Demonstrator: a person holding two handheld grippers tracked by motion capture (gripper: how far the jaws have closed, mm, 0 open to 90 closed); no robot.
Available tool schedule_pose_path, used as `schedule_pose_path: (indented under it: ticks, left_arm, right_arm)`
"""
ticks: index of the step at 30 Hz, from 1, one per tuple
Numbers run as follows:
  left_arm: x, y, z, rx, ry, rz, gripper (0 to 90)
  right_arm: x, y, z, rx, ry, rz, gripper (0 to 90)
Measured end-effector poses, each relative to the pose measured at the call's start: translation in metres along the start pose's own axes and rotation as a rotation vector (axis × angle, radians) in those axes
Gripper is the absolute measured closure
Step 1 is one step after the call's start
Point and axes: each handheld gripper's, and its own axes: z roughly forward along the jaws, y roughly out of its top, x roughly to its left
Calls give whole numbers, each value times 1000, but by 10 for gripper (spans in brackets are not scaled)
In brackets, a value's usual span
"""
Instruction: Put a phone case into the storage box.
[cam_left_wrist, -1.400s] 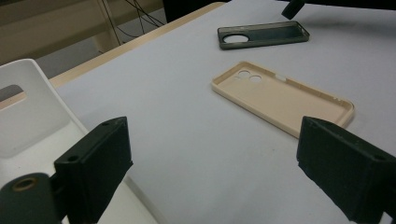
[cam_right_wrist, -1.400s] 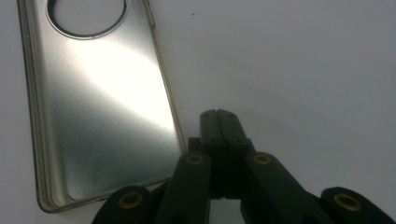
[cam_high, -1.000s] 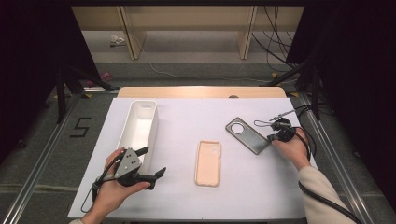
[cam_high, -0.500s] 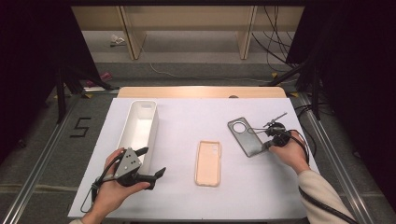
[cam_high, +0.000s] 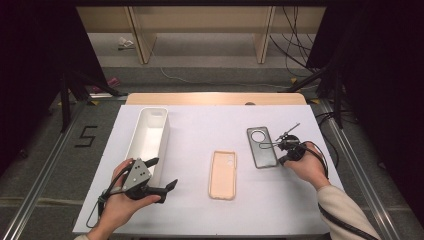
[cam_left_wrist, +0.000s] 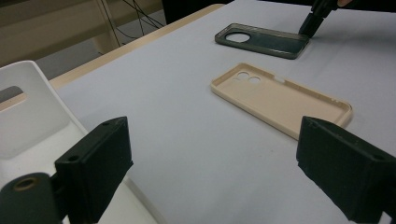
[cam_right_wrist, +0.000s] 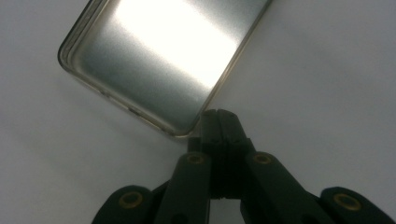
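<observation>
A dark translucent phone case (cam_high: 261, 147) (cam_left_wrist: 264, 41) (cam_right_wrist: 163, 60) lies open side up at the table's right. My right gripper (cam_high: 280, 160) (cam_right_wrist: 218, 116) is shut, its closed tips set against the case's near right corner, with nothing between the jaws. A beige phone case (cam_high: 222, 175) (cam_left_wrist: 280, 98) lies open side up in the middle of the table. At the front left my left gripper (cam_high: 163, 173) (cam_left_wrist: 219, 172) stands open and holds nothing, beside the near end of a white tray (cam_high: 164, 140) (cam_left_wrist: 32, 112).
The long white tray looks empty and runs front to back on the left of the white tabletop (cam_high: 200, 125). A wooden strip (cam_high: 215, 98) edges the far side. Cables trail from both grippers; tripod legs and floor rails flank the table.
The dark case has slid left toward the table's middle and turned more lengthwise, with the right gripper following at its corner. The left gripper and the beige case have stayed put.
</observation>
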Motion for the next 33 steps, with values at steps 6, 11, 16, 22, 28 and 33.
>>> schedule_pose_path:
  ticks: [6,11,16,22,28,33]
  left_arm:
    - [0,0,0,-1,0,-3,100]
    - [0,0,0,0,-1,-2,100]
    - [0,0,0,-1,-1,-3,100]
    - [0,0,0,-1,-1,-3,100]
    - [0,0,0,-2,-2,-4,100]
    - [0,0,0,-2,-2,-4,100]
  right_arm:
    - [6,1,0,11,6,-28,900]
    - [9,2,0,18,15,-35,900]
    - [10,3,0,23,16,-40,900]
    - [11,3,0,28,21,-47,900]
    - [13,4,0,31,22,-52,900]
    - [14,4,0,32,18,-67,891]
